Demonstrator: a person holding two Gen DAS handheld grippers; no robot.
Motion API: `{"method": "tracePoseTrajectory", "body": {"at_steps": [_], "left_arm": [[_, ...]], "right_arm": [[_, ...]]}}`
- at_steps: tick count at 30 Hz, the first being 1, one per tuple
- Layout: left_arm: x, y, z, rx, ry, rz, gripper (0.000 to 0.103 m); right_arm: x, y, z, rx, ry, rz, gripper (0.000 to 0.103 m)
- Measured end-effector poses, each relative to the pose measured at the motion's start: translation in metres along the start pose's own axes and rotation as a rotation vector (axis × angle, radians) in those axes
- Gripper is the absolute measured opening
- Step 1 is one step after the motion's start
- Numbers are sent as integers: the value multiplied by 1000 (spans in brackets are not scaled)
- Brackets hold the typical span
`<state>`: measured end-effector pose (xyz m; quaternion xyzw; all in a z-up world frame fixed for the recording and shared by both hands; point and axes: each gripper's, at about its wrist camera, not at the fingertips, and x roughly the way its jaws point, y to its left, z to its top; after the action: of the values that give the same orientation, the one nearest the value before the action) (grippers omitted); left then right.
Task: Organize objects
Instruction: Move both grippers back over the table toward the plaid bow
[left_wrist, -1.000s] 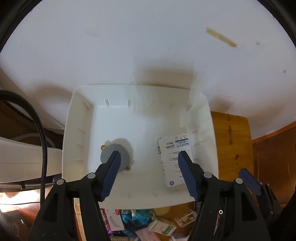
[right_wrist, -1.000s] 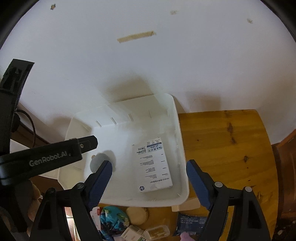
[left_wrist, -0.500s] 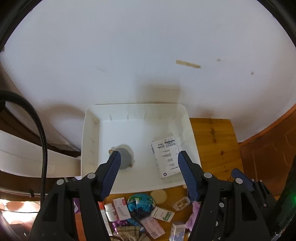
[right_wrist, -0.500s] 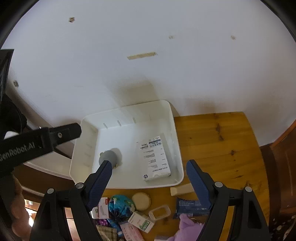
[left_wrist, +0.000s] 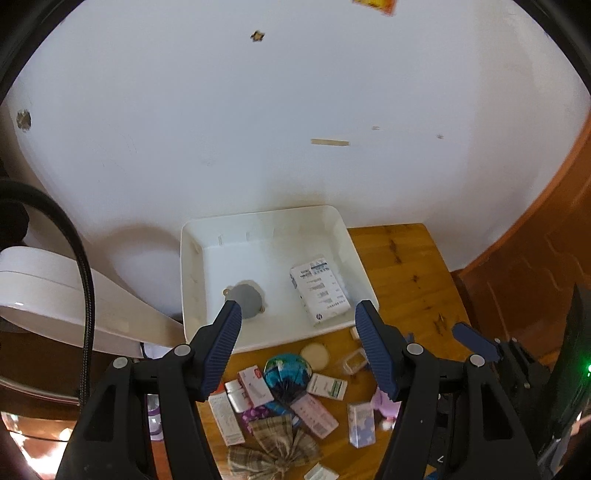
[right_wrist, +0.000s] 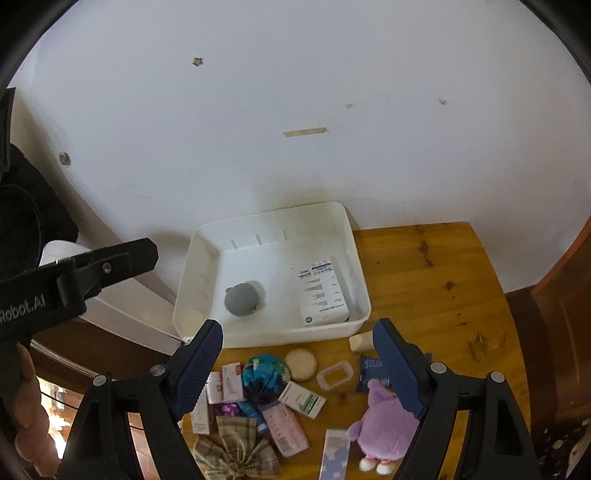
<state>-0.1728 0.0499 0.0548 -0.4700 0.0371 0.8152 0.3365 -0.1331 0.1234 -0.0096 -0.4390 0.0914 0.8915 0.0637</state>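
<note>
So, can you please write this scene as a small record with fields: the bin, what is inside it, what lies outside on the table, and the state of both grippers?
bin: white plastic bin at the back of the wooden table, against the wall
inside bin: grey round object on the left; white labelled box lying flat on the right
outside bin: blue globe ball, round cream disc, purple plush toy, plaid fabric bow, several small boxes
left gripper: open, holds nothing
right gripper: open, holds nothing
</note>
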Motion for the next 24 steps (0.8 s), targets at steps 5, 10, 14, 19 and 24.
{"method": "tracePoseTrajectory", "body": {"at_steps": [5, 10, 14, 19, 24], "left_arm": [[-28, 3, -16, 25, -26, -30, 68], [-48, 5, -32, 39, -43, -62, 68], [-58, 8, -44, 42, -48, -83, 68], [-68, 11, -60, 43, -51, -105, 68], [-76, 15, -75, 47, -53, -115, 68]], "right_arm": [[-30, 16, -15, -26, -68, -23, 84], [-58, 31, -31, -47, -135, -43, 84], [-72, 33, -42, -15, -151, -9, 84], [-86, 41, -58, -59, -169, 10, 84], [-96, 46, -75, -69, -178, 12, 84]]}}
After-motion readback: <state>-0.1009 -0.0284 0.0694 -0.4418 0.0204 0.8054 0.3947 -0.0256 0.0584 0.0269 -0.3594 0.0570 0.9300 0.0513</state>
